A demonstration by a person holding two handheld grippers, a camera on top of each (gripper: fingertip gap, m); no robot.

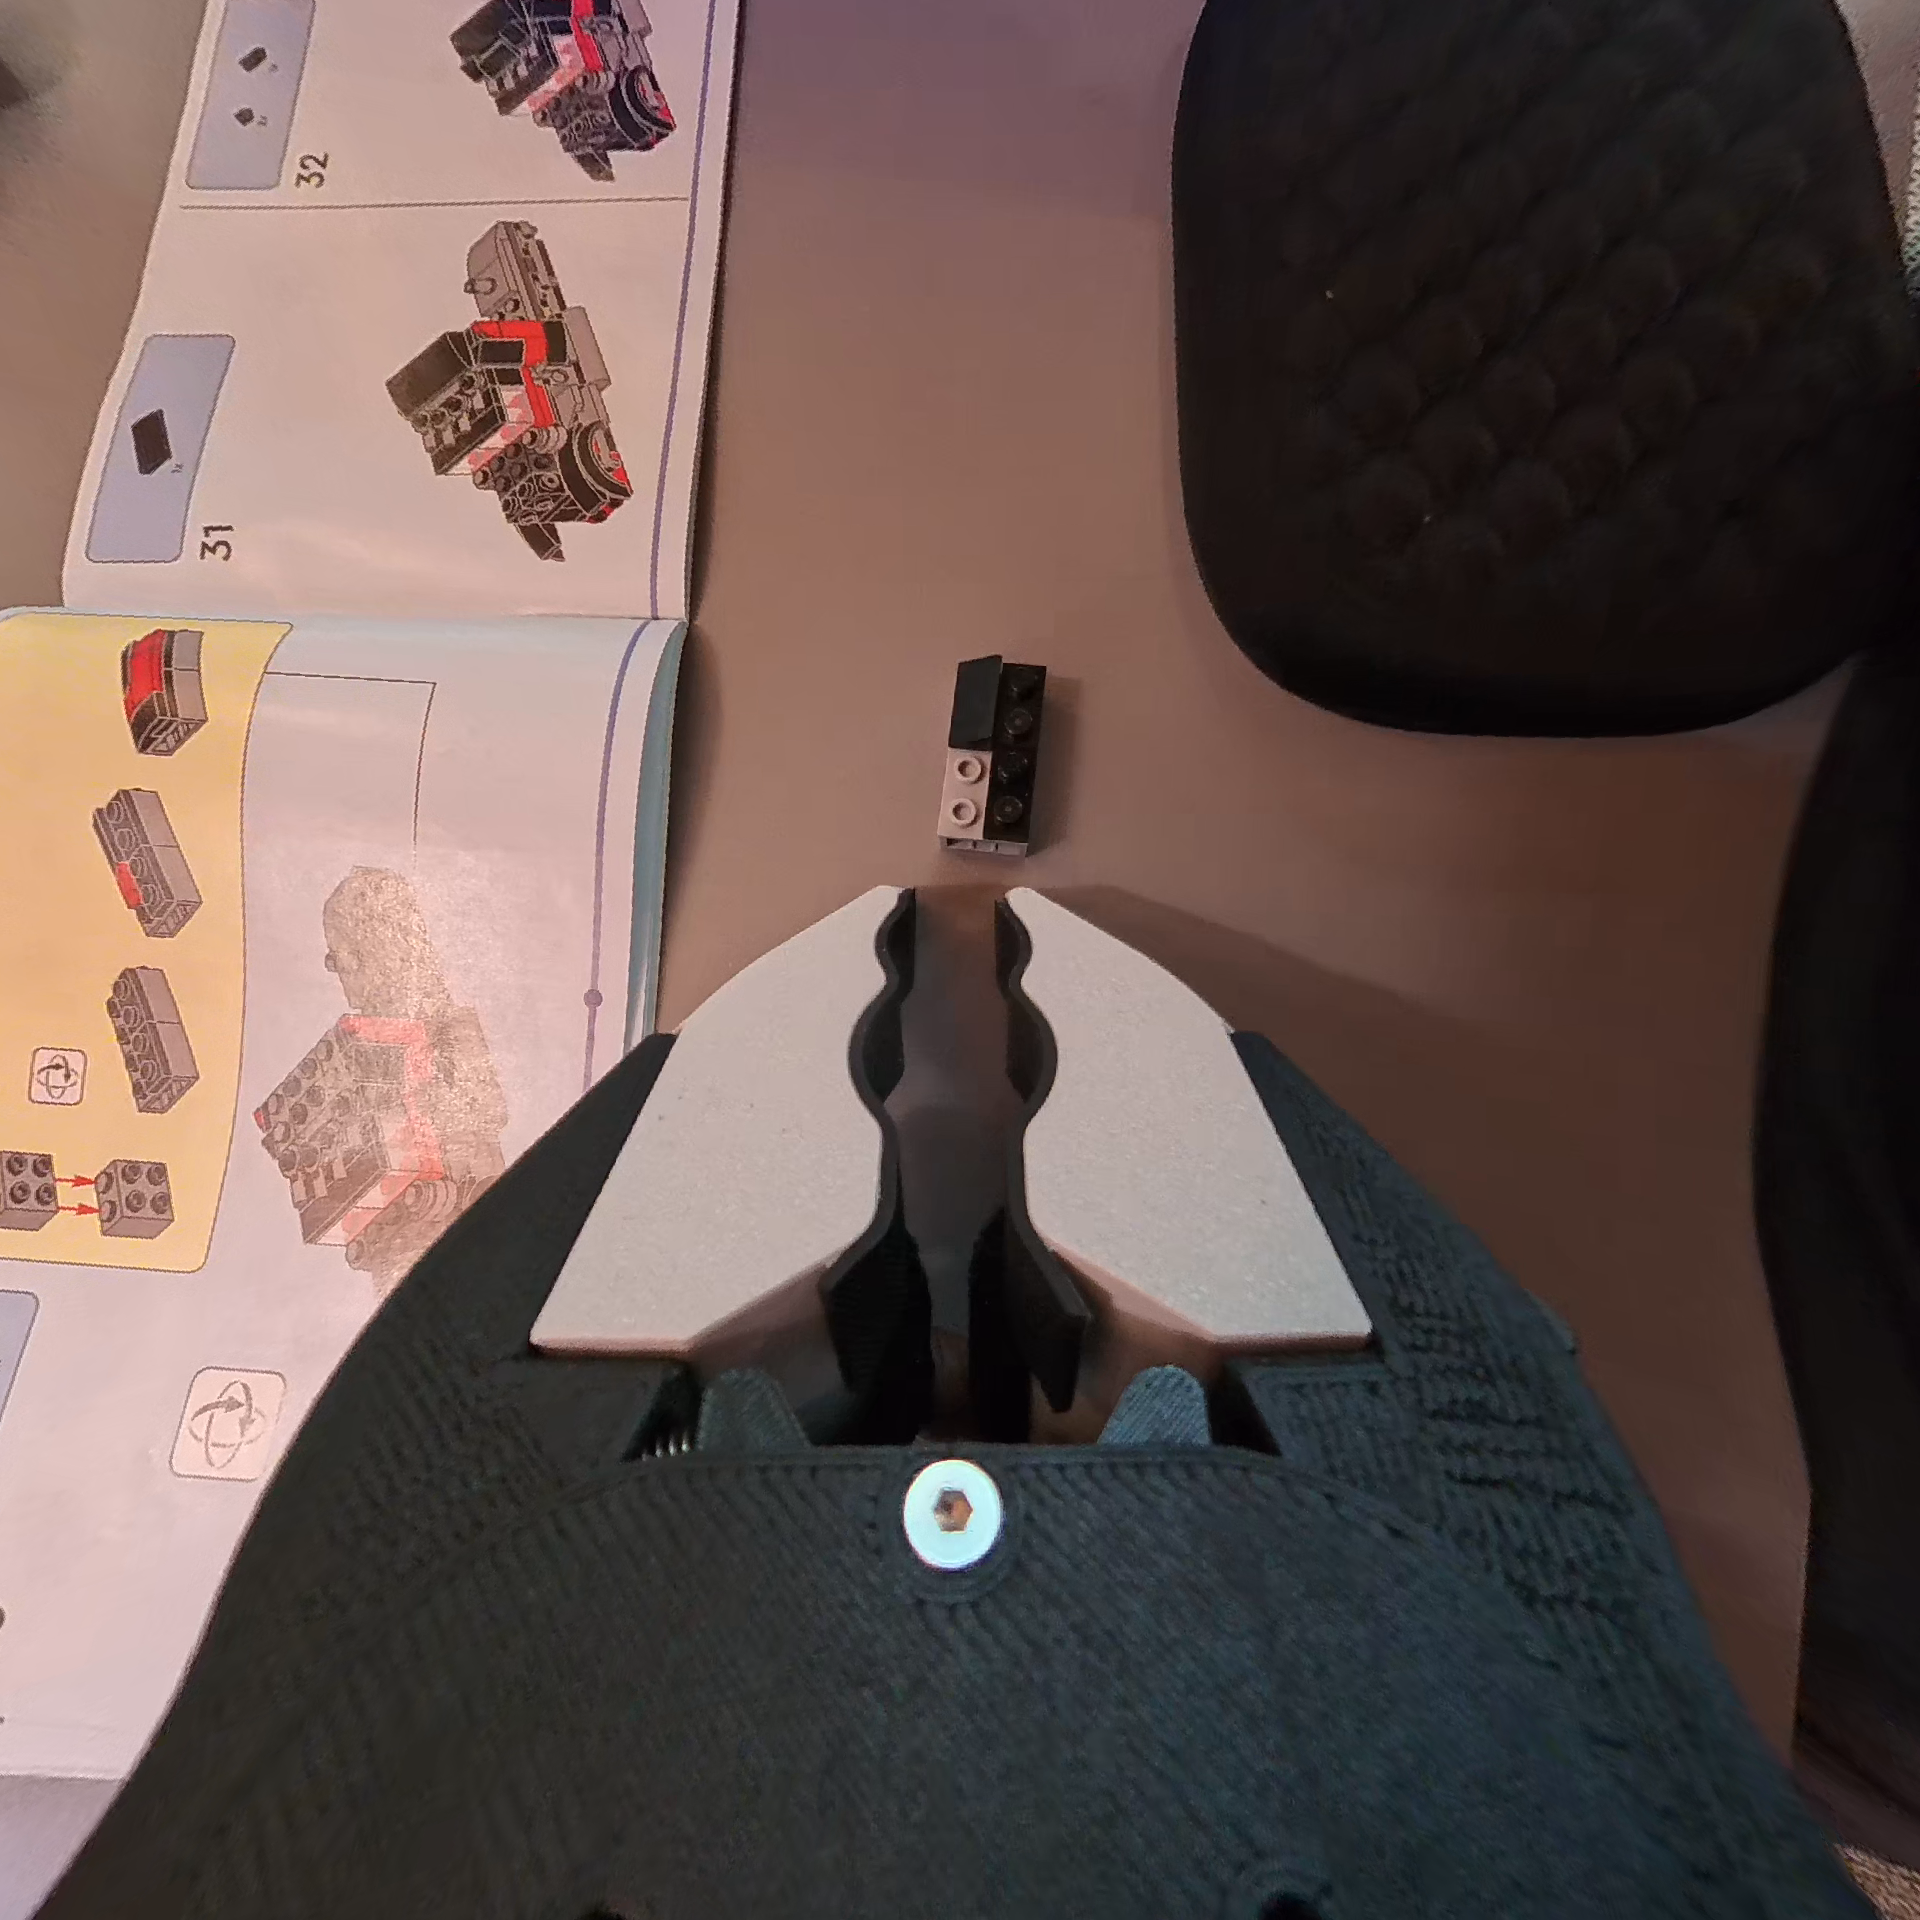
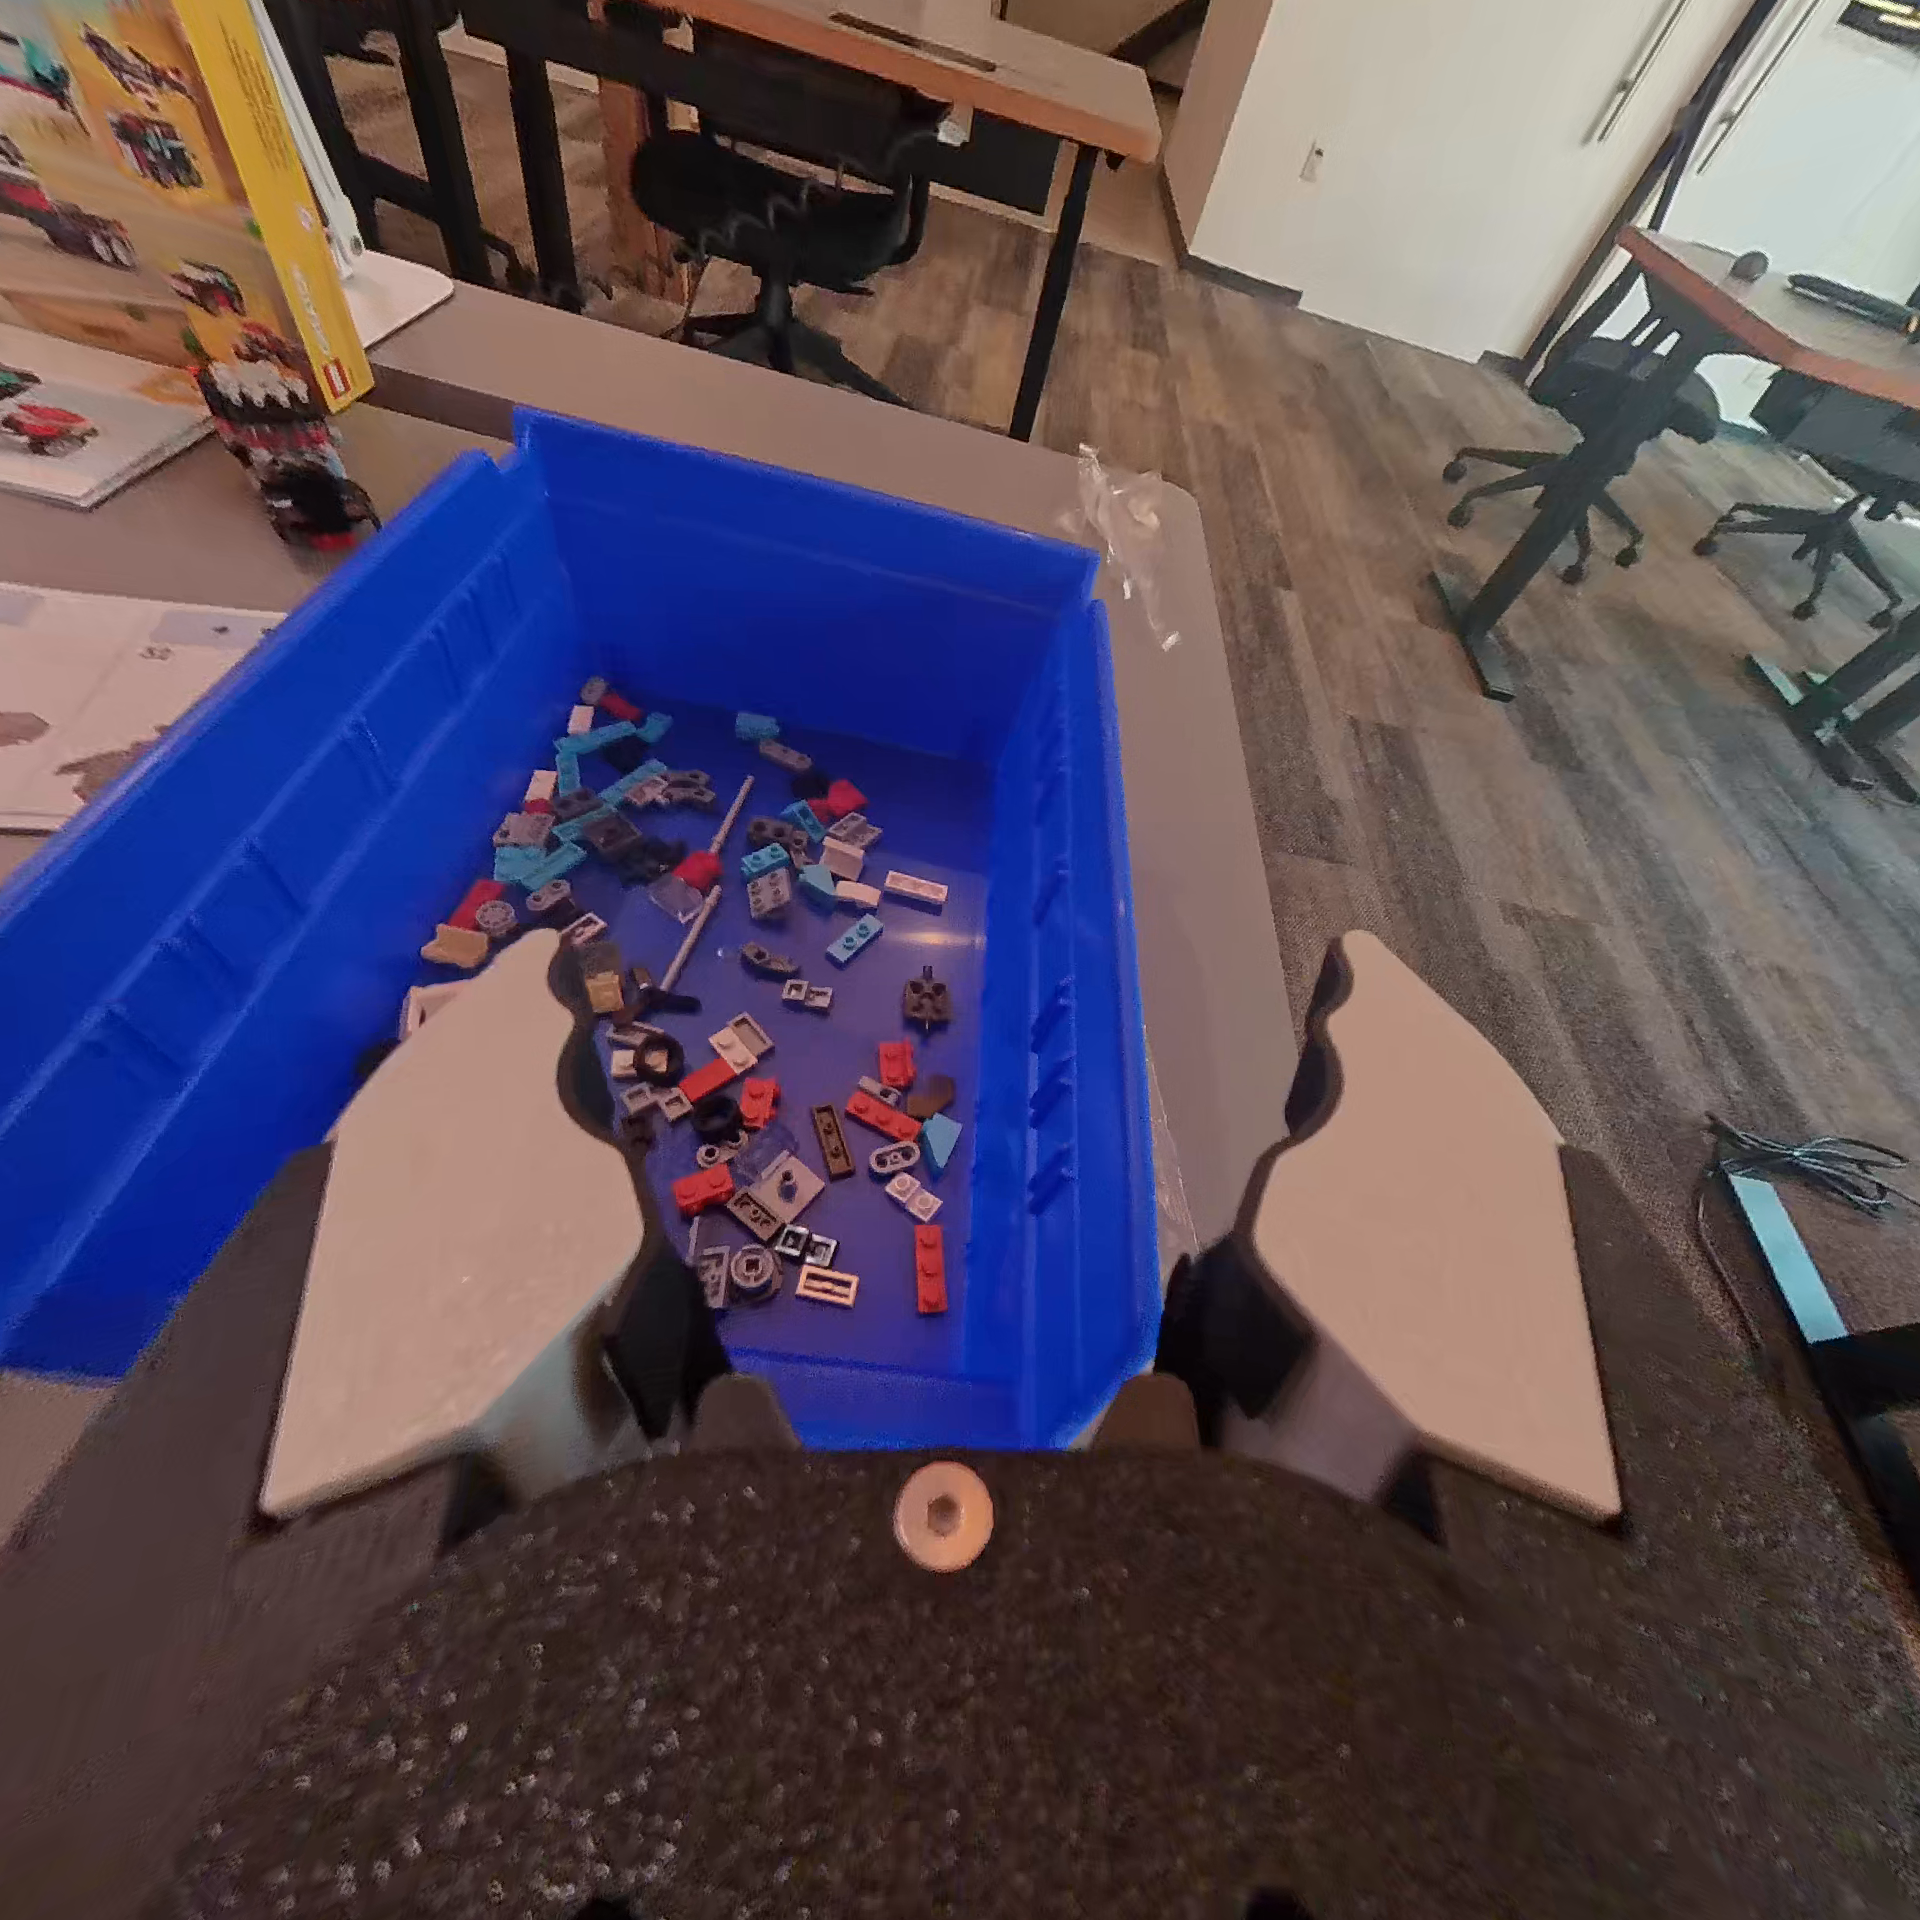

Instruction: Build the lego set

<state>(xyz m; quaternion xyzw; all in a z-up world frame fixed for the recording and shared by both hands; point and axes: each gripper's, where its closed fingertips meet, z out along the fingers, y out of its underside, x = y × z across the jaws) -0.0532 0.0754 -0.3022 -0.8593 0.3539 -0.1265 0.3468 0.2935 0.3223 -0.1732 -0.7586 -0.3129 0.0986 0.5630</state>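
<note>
A small black and grey lego assembly point(image 1: 995, 753) lies on the brown table just ahead of my left gripper point(image 1: 958, 899). That gripper's jaws are nearly together with a narrow gap and nothing between them. My right gripper point(image 2: 945, 940) is wide open and empty, and hovers over the near end of a blue bin point(image 2: 779, 561). Several loose lego pieces point(image 2: 748, 997) in red, teal, grey and black lie on the bin's floor. A partly built black and red model point(image 2: 286, 457) stands beyond the bin's far left corner.
An open instruction booklet point(image 1: 416, 416) lies left of the small assembly and also shows in the right wrist view point(image 2: 94, 707). A black textured cushion point(image 1: 1538, 343) is at the right. The yellow set box point(image 2: 156, 177) stands behind the model. A clear plastic bag point(image 2: 1122, 520) lies by the bin.
</note>
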